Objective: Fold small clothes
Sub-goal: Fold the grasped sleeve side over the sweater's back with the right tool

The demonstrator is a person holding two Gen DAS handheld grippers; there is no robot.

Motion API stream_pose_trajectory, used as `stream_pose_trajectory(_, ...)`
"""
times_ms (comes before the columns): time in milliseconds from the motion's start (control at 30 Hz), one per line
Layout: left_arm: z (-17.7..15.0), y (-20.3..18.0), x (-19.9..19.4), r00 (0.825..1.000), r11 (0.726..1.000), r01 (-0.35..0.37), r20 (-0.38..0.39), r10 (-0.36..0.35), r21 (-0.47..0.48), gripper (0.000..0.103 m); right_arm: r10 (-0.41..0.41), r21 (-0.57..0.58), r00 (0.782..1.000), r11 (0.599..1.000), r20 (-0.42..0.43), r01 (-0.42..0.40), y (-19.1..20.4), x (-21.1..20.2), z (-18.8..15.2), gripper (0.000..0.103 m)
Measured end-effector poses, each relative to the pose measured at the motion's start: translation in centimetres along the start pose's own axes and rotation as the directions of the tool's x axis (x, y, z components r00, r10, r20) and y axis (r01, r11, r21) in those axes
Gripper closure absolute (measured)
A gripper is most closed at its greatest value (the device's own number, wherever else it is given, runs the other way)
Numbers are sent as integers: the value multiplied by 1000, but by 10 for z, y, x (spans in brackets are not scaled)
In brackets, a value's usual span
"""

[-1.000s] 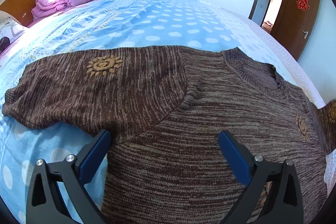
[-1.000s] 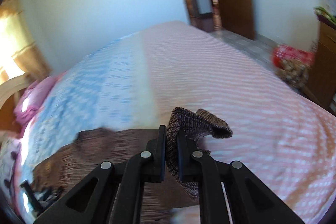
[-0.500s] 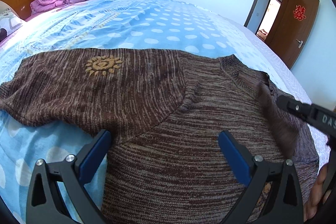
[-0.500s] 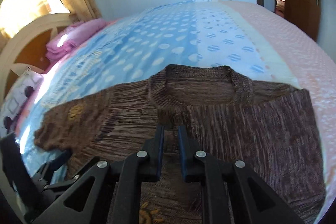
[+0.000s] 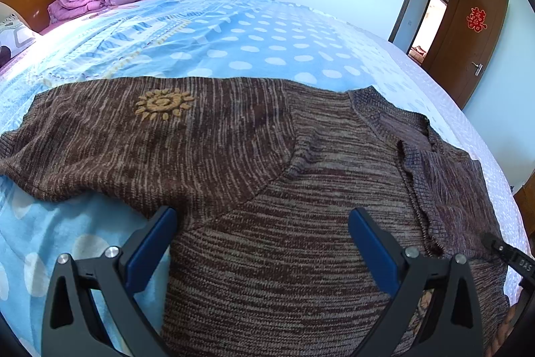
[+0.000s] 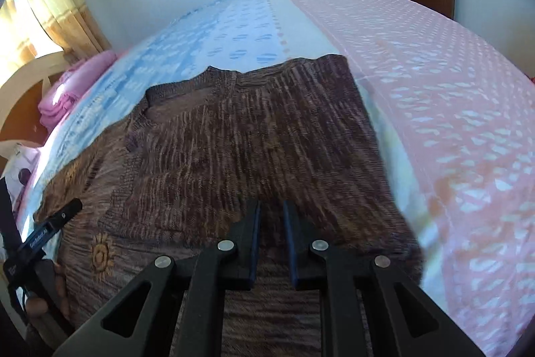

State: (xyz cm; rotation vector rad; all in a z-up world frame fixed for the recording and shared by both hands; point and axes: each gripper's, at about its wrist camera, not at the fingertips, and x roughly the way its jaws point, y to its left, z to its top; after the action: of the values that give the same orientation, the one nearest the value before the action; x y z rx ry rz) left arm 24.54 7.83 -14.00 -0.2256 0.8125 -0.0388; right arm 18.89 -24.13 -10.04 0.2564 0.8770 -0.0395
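Across the blue polka-dot bedspread lies the brown marled knit sweater, its right sleeve folded over the chest, while my left tongs hang wide apart above its hem and my right tongs hover with a narrow gap, gripping nothing.
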Motion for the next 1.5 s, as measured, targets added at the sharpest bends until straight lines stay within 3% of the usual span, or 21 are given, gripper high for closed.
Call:
stream_pose_trajectory(33,0,0,0,1000,1000,1,1,-1,-1,0,-3,11,999,1000,35,2,-5,-7,9,89)
stream_pose_trajectory(100,0,0,0,1000,1000,2,1,-2,-1,0,-34,27,995,999,95,32,-15,-13,30,75)
stream_pose_trajectory(133,0,0,0,1000,1000,2,2,-2,-1,0,-55,34,992,998,118,51,-18,-12,43,48)
stream_pose_trajectory(167,0,0,0,1000,1000,2,1,-2,-1,0,-62,31,990,998,127,59,-20,-6,54,27)
stream_pose_trajectory(300,-1,0,0,1000,1000,1,1,-1,0,0,-125,-33,989,991,81,128,-20,37,93,27)
stream_pose_trajectory(333,0,0,0,1000,1000,0,1,0,1,0,-124,-39,991,991,50,126,-22,52,100,28)
stream_pose_trajectory(400,0,0,0,1000,1000,-1,1,1,2,0,-103,-11,995,995,-19,103,-30,76,109,42)
stream_pose_trajectory(433,-1,0,1,1000,1000,-2,1,2,3,0,-80,11,996,997,-47,80,-38,83,111,76)
stream_pose_trajectory(467,-1,-1,1,1000,1000,-3,0,3,4,0,-58,26,997,998,-58,60,-43,86,110,94)
stream_pose_trajectory(567,-1,-1,1,1000,1000,-4,0,4,5,0,-59,59,998,997,10,58,-53,77,109,100)
stream_pose_trajectory(633,0,-1,1,1000,1000,-4,1,4,5,0,-105,118,993,988,58,98,-66,69,103,100)
stream_pose_trajectory(700,-1,-1,1,1000,1000,-7,0,7,7,0,-105,175,994,980,43,96,-78,79,98,99)
stream_pose_trajectory(833,-1,-1,1,1000,1000,-9,0,9,9,0,-177,91,982,981,64,171,-63,80,106,96)
stream_pose_trajectory(900,-1,-1,1,1000,1000,-9,-1,9,9,0,-154,96,986,984,62,147,-63,74,110,95)
stream_pose_trajectory(1000,-1,-1,1,1000,1000,-8,0,8,8,0,-140,162,968,981,208,107,-71,22,101,95)
stream_pose_trajectory(1167,-1,0,1,1000,1000,-10,1,10,10,0,-93,25,988,996,126,90,-44,-10,53,95)
stream_pose_trajectory(1333,-1,-1,2,1000,1000,-13,-2,13,12,0,-64,-11,997,998,47,65,-25,11,-2,95)
stream_pose_trajectory(1400,-1,-1,2,1000,1000,-16,-4,16,14,0,-87,-31,990,995,108,90,-20,16,-14,95)
stream_pose_trajectory(1500,-1,-1,2,1000,1000,-16,-4,16,14,0,-111,-47,987,992,114,117,-14,18,-14,95)
